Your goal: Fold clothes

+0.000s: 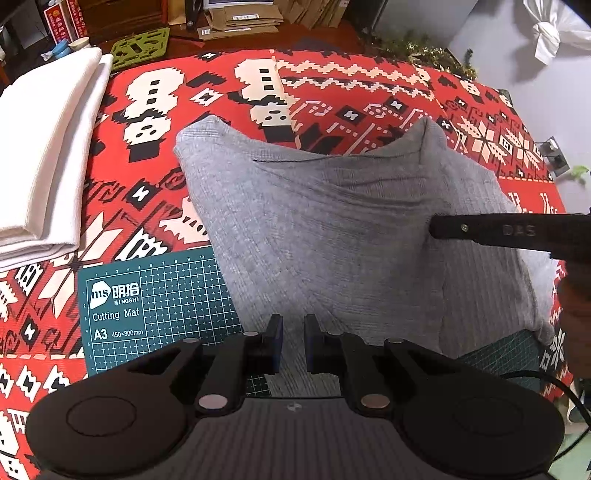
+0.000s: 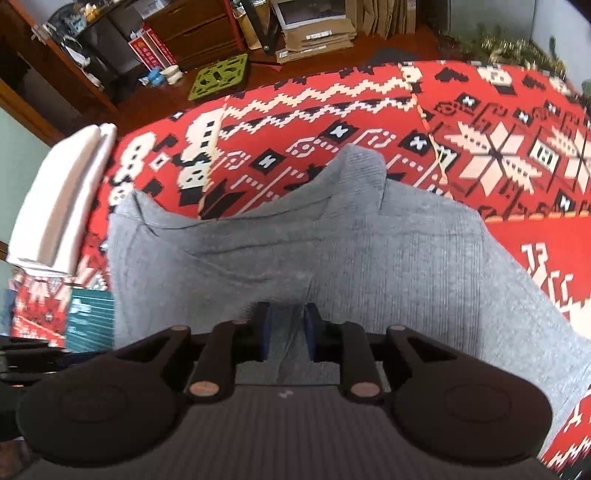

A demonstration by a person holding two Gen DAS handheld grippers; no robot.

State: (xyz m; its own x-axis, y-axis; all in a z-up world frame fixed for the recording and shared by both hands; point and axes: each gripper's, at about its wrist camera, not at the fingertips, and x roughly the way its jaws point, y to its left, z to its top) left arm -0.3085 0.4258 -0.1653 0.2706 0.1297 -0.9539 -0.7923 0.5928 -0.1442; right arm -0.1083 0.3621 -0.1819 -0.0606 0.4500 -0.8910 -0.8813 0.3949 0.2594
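Observation:
A grey ribbed garment (image 1: 314,221) lies across the red patterned cover (image 1: 332,92), its two far corners peaked and the edge between them sagging. My left gripper (image 1: 293,343) is at the garment's near edge, its jaws nearly together with grey cloth in the narrow gap. My right gripper (image 2: 288,332) is likewise closed down on a creased fold of the garment (image 2: 332,251). In the left wrist view the right gripper (image 1: 436,229) reaches in from the right, and creases in the cloth run toward its tip.
A folded white cloth (image 1: 48,147) lies on the left of the cover. A green cutting mat (image 1: 155,306) sits under the garment's near left part. Beyond the far edge are a green plastic plate (image 1: 140,48), cardboard boxes (image 2: 314,33) and wooden furniture (image 2: 192,29).

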